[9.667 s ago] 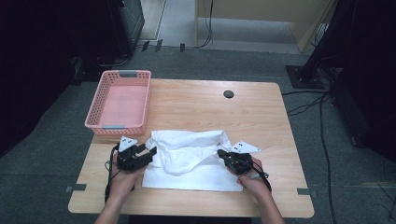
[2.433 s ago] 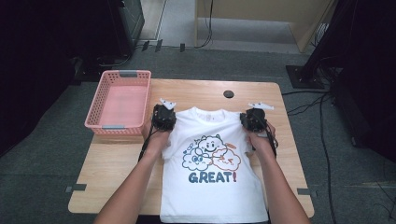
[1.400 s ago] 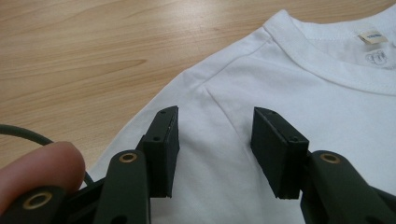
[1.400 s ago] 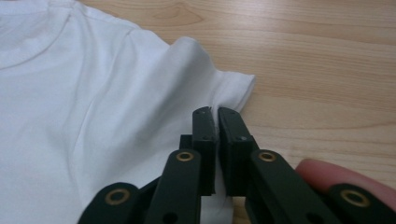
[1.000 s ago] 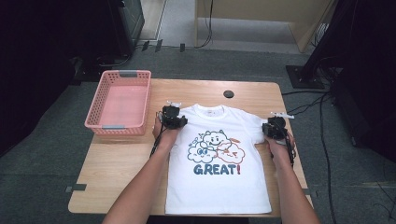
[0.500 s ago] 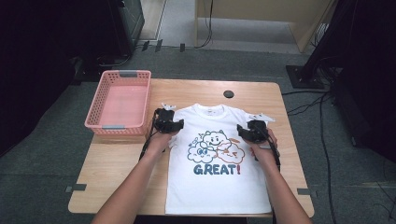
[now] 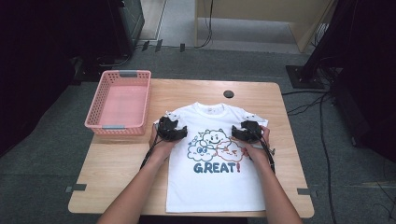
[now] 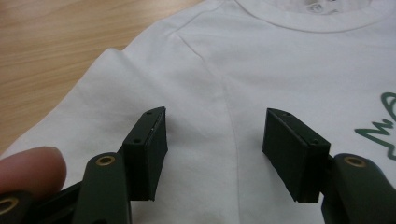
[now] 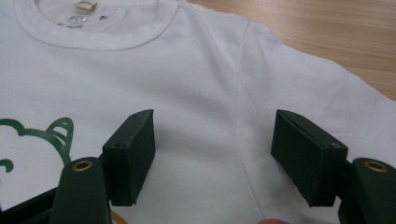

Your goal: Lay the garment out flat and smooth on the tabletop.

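A white T-shirt (image 7: pixel 212 182) with a cloud print and the word GREAT! lies flat, face up, on the wooden table (image 7: pixel 116 163). My left gripper (image 7: pixel 169 122) rests over the shirt's left shoulder by the sleeve. In the left gripper view the gripper (image 8: pixel 215 130) is open over the shoulder seam of the shirt (image 8: pixel 261 60). My right gripper (image 7: pixel 249 127) sits over the other shoulder, and in its own view it (image 9: pixel 215 135) is open above the shirt (image 9: pixel 154 74). Both pairs of jaws have just been opening, with only flat cloth lying beneath them.
A pink plastic basket (image 7: pixel 95 114) stands at the table's left rear, close to the left sleeve. A small black round cap (image 7: pixel 228 94) sits in the tabletop beyond the collar. Bare wood flanks the shirt on both sides.
The right gripper came in from the table's right side onto the shirt's shoulder and its jaws opened. The left gripper drew slightly toward the person. The shirt, once bunched, now lies spread.
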